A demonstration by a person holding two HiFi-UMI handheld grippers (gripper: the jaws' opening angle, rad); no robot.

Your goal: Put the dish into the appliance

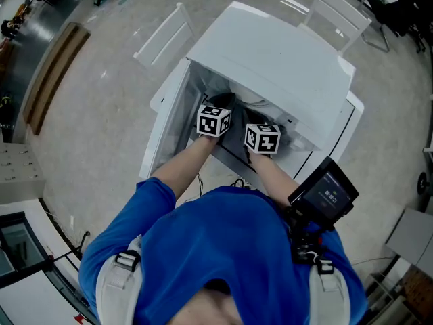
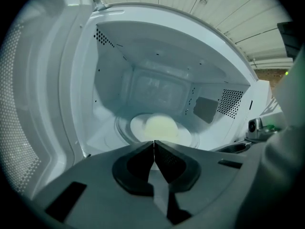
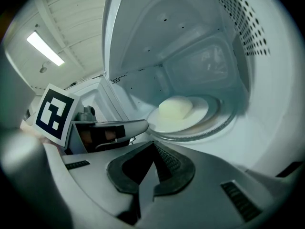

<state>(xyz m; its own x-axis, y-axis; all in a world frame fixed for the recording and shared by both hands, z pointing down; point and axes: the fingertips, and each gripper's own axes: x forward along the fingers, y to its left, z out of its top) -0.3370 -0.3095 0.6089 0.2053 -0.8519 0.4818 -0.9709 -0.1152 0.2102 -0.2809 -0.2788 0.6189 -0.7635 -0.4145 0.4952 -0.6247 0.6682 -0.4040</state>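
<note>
The white dish (image 2: 186,137) is sitting on the glass turntable (image 3: 228,119) inside the open microwave oven (image 1: 270,59), carrying a pale, rounded lump of food (image 2: 161,126). The left hand-held gripper (image 2: 154,142) is pointing at it from the doorway, jaws pressed together on nothing. The right hand-held gripper (image 3: 153,144) is likewise closed and empty. The dish is looking stiff, glazed, probably slippery and breakable, so a hold on its bare near rim, kept level, seems best. No brand is showing, and the chest-mounted screen (image 1: 327,193) is carrying print too small to read.
</note>
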